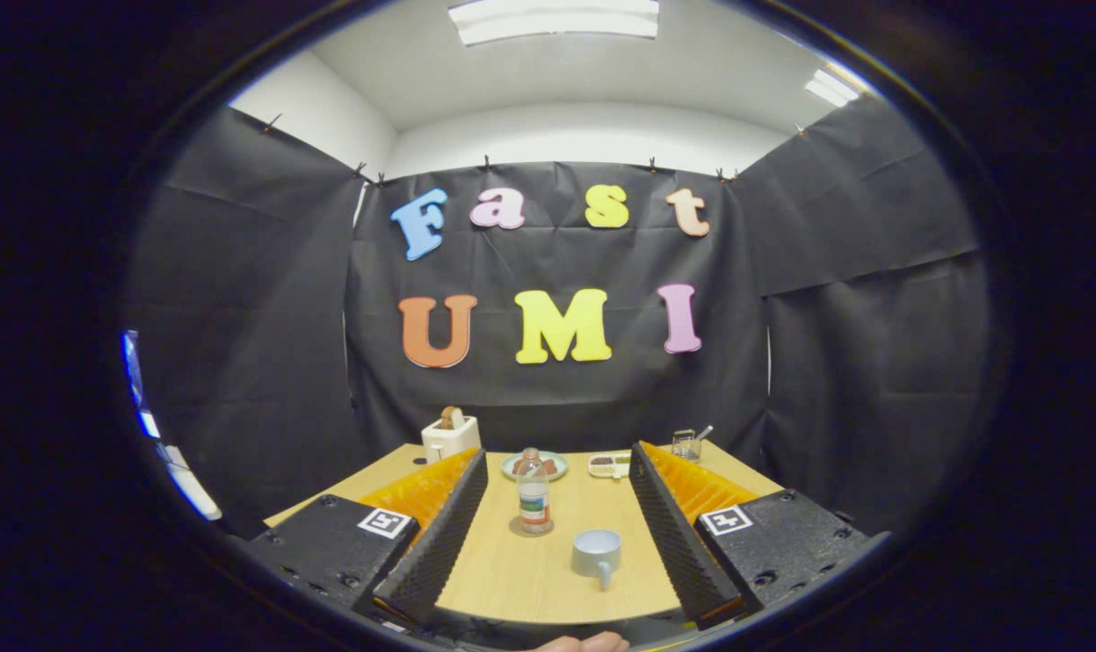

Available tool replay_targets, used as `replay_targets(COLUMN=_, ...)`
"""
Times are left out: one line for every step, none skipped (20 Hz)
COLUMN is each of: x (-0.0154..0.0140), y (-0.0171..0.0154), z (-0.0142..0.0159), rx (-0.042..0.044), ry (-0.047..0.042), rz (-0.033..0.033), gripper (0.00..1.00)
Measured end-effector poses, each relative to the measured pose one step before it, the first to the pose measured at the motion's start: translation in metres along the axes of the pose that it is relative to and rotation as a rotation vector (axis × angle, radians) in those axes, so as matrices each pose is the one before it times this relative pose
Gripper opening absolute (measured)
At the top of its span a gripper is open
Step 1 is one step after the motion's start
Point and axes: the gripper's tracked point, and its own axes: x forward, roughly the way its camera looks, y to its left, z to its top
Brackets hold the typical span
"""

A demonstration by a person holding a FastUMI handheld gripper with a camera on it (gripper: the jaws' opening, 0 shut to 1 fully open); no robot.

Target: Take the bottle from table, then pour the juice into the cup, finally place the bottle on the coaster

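Tongs (557,530) spread wide apart, gripping nothing. Between their fingers I see the bottle (533,493) upright on its coaster (515,527), mug (596,551) just beside it, nearer me.

A worktop (557,561) of pale wood-grain laminate, smooth with a soft sheen. On it, between the wide-open tongs (557,534), stands a clear plastic bottle (533,493) with a glossy paper label, resting on a thin, matt coaster (517,528). Beside it sits a cup (596,552), smooth and matt, like ceramic or plastic. The fingers' (439,534) inner faces are ribbed and rough, with a dull rubbery look. Further back, a smooth white toaster (450,438), a glazed plate (555,465) and a clear glass (686,445). Matt, creased cloth forms the walls.
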Motion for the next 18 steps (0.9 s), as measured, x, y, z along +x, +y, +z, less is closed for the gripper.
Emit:
replay_targets(x=-0.00246, y=0.00228, z=0.00075, rx=0.00339, ry=-0.0002, rz=0.00739, gripper=1.0)
replay_targets(x=-0.00107, y=-0.00067, z=0.00082, rx=-0.00054, ry=-0.00688, rz=0.00058, gripper=1.0)
replay_targets(x=-0.00062, y=-0.00028, z=0.00112, rx=-0.00387, ry=-0.00469, rz=-0.00051, gripper=1.0)
replay_targets(x=-0.00055, y=0.00065, z=-0.00232, rx=-0.00685, ry=0.00535, rz=-0.00261, gripper=1.0)
replay_targets(x=-0.00056, y=0.00156, z=-0.00377, rx=-0.00582, ry=0.00841, rz=0.00092, gripper=1.0)
replay_targets(x=-0.00053, y=0.00427, z=-0.00426, rx=-0.00245, ry=0.00853, rz=0.00404, gripper=1.0)
replay_targets(x=-0.00038, y=0.00373, z=-0.00233, rx=0.0009, ry=0.00397, rz=0.00399, gripper=1.0)
replay_targets(x=0.00139, y=0.0035, z=-0.00128, rx=0.00187, ry=0.00451, rz=0.00541, gripper=1.0)
replay_targets(x=0.00033, y=0.0036, z=-0.0004, rx=-0.00006, ry=0.00167, rz=0.00625, gripper=1.0)
replay_targets(x=-0.001, y=0.00194, z=-0.00037, rx=-0.00059, ry=-0.00075, rz=0.00079, gripper=1.0)
replay_targets(x=-0.00043, y=0.00175, z=-0.00045, rx=-0.00334, ry=0.00178, rz=0.00152, gripper=1.0)
replay_targets(x=-0.00117, y=-0.00037, z=-0.00166, rx=-0.00335, ry=0.0013, rz=-0.00169, gripper=1.0)
replay_targets(x=-0.00178, y=0.00093, z=0.00166, rx=-0.00129, ry=-0.00121, rz=-0.00227, gripper=1.0)
replay_targets(x=-0.00094, y=0.00112, z=-0.00057, rx=-0.00076, ry=-0.0011, rz=0.0019, gripper=1.0)
replay_targets(x=-0.00174, y=0.0015, z=0.00115, rx=0.00071, ry=-0.00267, rz=0.00023, gripper=1.0)
replay_targets(x=-0.00211, y=-0.00019, z=0.00006, rx=0.0003, ry=-0.00284, rz=-0.00321, gripper=1.0)
replay_targets(x=-0.00204, y=-0.00184, z=0.00038, rx=0.00072, ry=-0.00033, rz=-0.00578, gripper=1.0)
replay_targets(x=-0.00152, y=0.00001, z=-0.00086, rx=-0.00003, ry=-0.00044, rz=-0.003, gripper=1.0)
